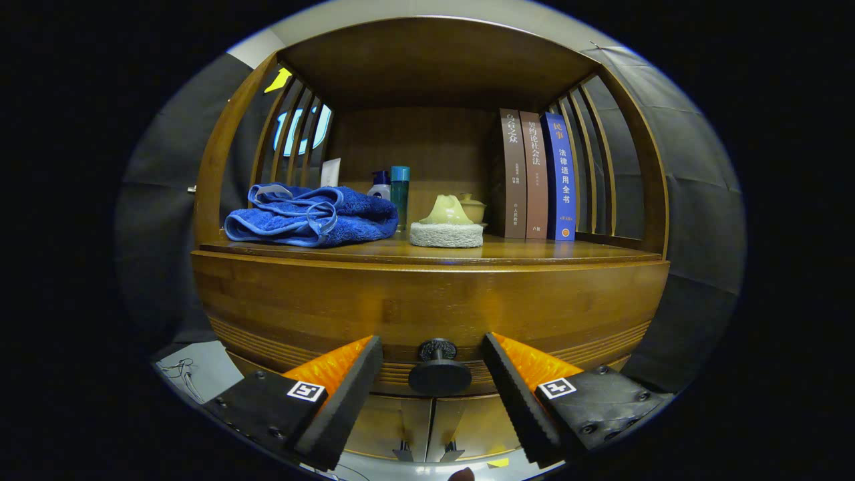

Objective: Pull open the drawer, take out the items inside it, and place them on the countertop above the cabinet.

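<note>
Between spread tool (pixel 433 374) fingers, drawer knob (pixel 439 371)

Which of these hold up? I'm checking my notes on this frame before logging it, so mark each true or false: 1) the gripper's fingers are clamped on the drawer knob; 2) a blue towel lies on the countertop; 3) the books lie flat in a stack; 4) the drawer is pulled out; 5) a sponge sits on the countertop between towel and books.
1) False. The gripper is open, with the drawer knob between its fingers, and neither touches it.
2) True. The blue towel lies folded on the countertop.
3) False. The books stand upright, side by side.
4) False. The drawer looks closed, its front flush with the cabinet.
5) True. The sponge sits there.
</note>
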Tool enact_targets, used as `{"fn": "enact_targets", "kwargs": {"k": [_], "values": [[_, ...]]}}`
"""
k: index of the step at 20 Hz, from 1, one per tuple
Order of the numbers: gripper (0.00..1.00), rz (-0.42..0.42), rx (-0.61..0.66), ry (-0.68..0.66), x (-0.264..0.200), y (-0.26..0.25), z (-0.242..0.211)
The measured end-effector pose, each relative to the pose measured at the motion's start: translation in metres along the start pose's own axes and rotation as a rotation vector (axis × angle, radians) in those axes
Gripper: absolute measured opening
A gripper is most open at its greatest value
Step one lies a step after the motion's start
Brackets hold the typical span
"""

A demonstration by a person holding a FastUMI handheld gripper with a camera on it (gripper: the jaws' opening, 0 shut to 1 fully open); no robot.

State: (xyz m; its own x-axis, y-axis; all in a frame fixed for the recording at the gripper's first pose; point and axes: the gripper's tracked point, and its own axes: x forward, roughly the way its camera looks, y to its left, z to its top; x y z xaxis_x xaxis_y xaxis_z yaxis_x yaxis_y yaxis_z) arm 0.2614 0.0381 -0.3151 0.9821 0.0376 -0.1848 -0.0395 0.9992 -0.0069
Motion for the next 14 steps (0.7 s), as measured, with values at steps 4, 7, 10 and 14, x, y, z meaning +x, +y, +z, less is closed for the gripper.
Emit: {"fn": "enact_targets", "kwargs": {"k": [4, 7, 10, 14], "values": [[0.99, -0.001, -0.019, 0.020, 0.000, -0.002, -0.003], [0.99, 0.032, -0.039, 0.064, -0.009, 0.004, 0.002], [0.99, 0.049, -0.024, 0.008, -0.035, 0.005, 0.048], [0.99, 0.028, 0.022, -0.060, -0.099, -0.006, 0.132]]}}
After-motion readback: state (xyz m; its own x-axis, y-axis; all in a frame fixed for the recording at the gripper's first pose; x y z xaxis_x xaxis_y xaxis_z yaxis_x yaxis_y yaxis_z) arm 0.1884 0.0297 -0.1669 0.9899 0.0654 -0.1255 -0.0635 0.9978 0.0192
